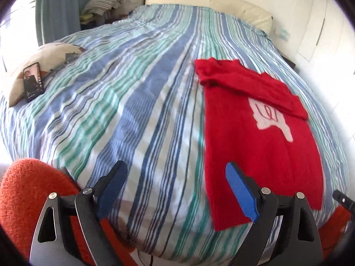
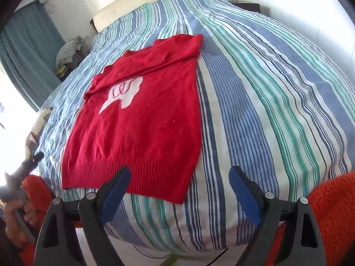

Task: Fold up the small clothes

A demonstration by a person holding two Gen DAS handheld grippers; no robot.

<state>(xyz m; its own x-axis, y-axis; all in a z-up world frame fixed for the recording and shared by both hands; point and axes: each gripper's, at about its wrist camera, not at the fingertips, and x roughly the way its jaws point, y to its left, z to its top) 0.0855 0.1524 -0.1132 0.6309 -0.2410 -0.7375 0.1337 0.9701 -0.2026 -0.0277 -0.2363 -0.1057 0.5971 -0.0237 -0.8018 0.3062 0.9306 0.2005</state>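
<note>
A small red knitted sweater (image 1: pixel 261 141) with a white motif lies flat on the striped bed cover (image 1: pixel 133 102), both sleeves folded in across the chest. It also shows in the right wrist view (image 2: pixel 142 128), its ribbed hem toward me. My left gripper (image 1: pixel 176 177) is open and empty, above the bed's near edge, left of the sweater's hem. My right gripper (image 2: pixel 179 181) is open and empty, above the sweater's near right corner. The left gripper also shows at the left edge of the right wrist view (image 2: pixel 26 168).
A phone (image 1: pixel 33 82) leans on a cushion (image 1: pixel 44 55) at the bed's left side. A cream headboard (image 1: pixel 210 2) stands at the far end. A pile of laundry (image 1: pixel 102 4) and a blue curtain (image 1: pixel 57 6) are at the back left. Orange fleece sleeves (image 1: pixel 28 195) frame the near edge.
</note>
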